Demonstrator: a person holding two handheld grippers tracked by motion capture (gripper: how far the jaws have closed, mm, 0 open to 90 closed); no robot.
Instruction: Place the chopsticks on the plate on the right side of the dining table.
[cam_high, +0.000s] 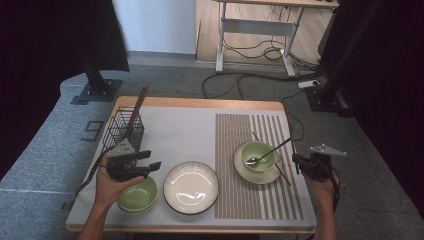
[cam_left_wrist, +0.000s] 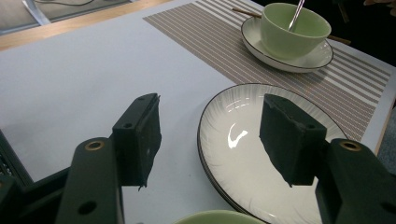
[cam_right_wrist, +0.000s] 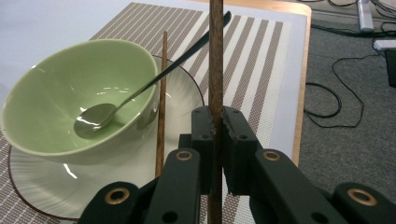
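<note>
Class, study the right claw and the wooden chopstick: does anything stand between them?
Nothing visible. The right claw is shut directly on the chopstick. A second chopstick rests across the saucer beside the green bowl, clear of the grip.

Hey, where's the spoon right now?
The spoon sits in the green bowl on the small plate, over the striped placemat at the table's right in the high view, just left of the right claw.

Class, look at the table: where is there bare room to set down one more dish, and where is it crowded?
Free: the white mat between the wire basket and the striped placemat, behind the white plate; also the placemat's near end. Crowded: around the green bowl on its saucer, with spoon and chopsticks.
</note>
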